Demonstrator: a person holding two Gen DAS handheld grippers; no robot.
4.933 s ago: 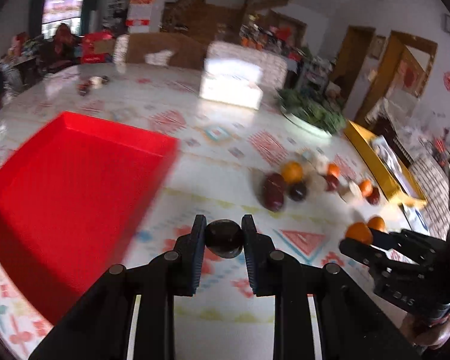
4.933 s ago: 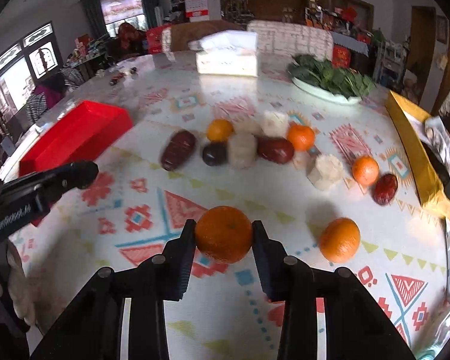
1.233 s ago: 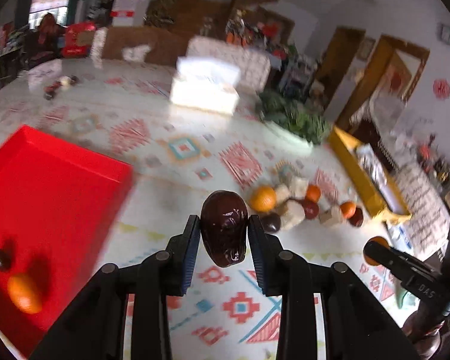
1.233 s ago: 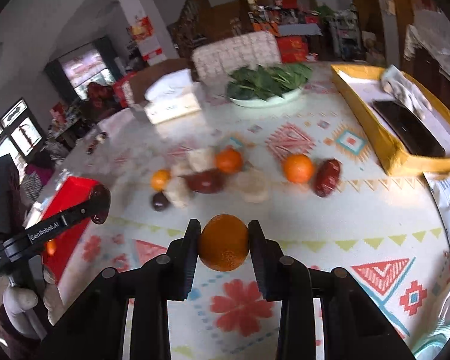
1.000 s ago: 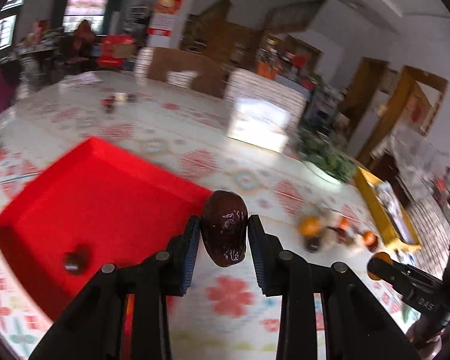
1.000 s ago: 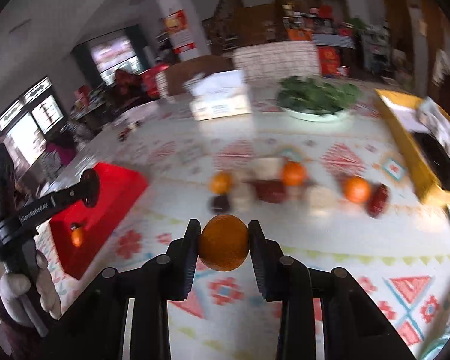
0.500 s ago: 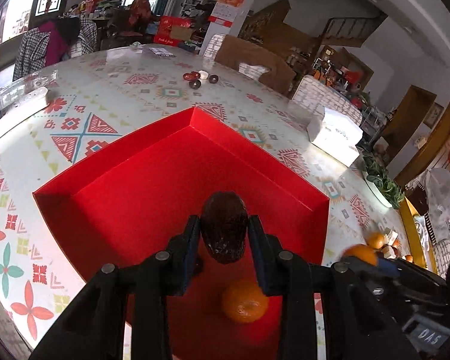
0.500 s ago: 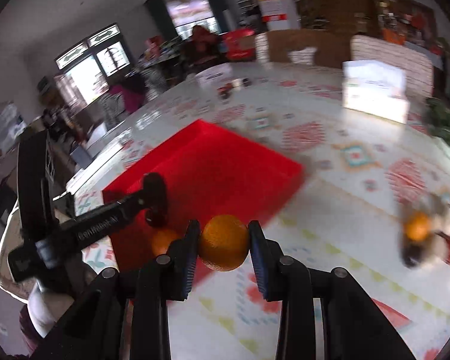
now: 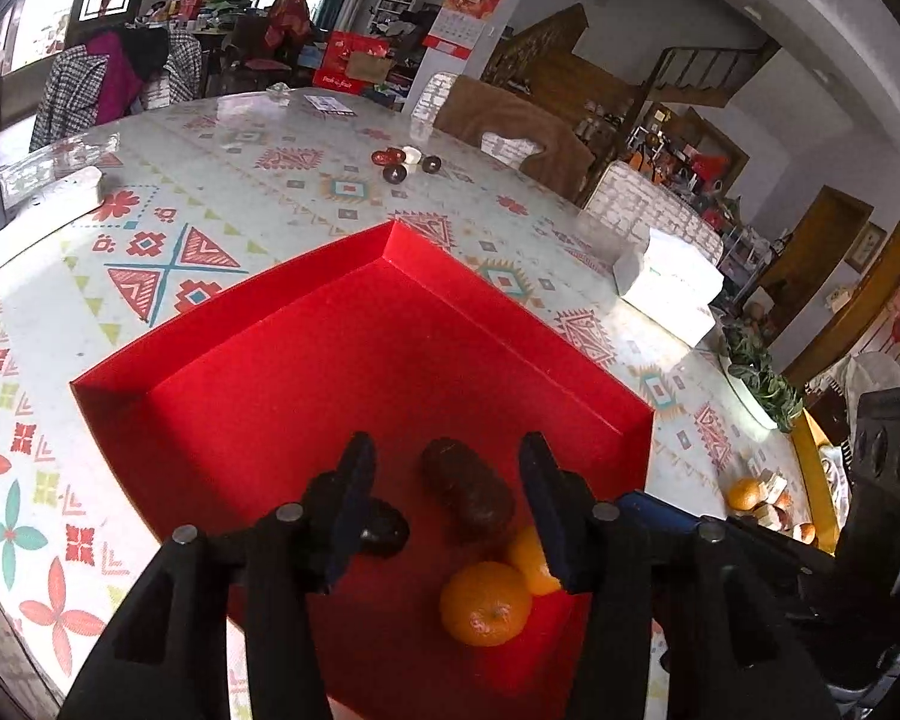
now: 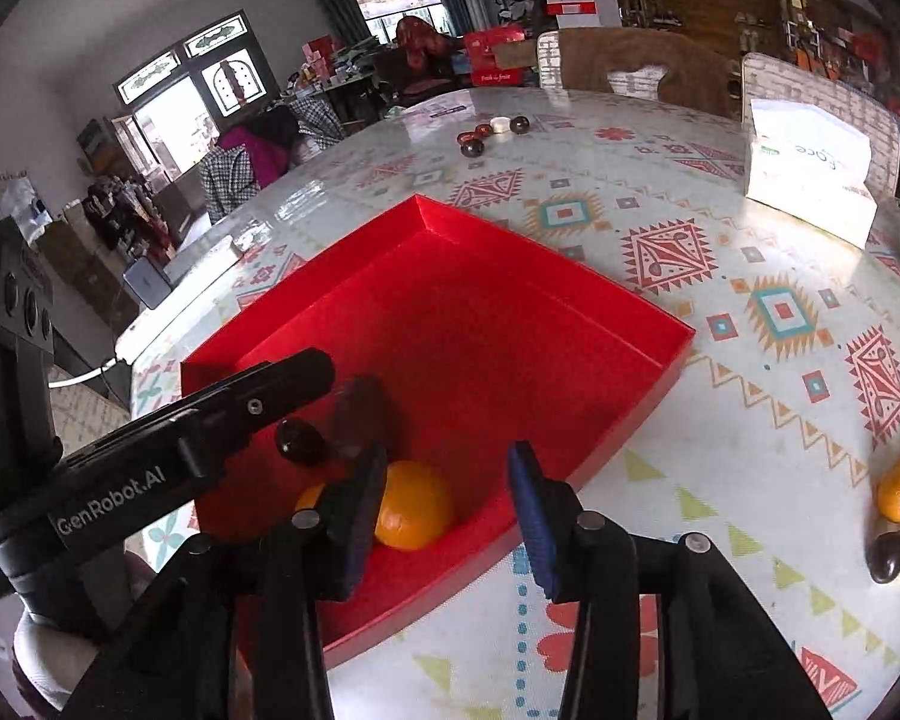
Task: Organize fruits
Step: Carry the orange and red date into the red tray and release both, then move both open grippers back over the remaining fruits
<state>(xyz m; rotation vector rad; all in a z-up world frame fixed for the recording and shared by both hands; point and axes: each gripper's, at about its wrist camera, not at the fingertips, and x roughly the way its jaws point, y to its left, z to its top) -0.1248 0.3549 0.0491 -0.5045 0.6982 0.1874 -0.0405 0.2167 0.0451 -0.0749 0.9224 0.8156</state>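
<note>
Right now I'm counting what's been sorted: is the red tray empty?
No, the red tray already holds two oranges, a long dark fruit and a small dark one.

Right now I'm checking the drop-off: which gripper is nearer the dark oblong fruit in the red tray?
Left. The left gripper brackets the dark oblong fruit, jaws opening without touching it. The right gripper sits nearer the tray's corner, over an orange.

Tissue box (image 10: 810,180) – greens (image 9: 759,369), perhaps.
</note>
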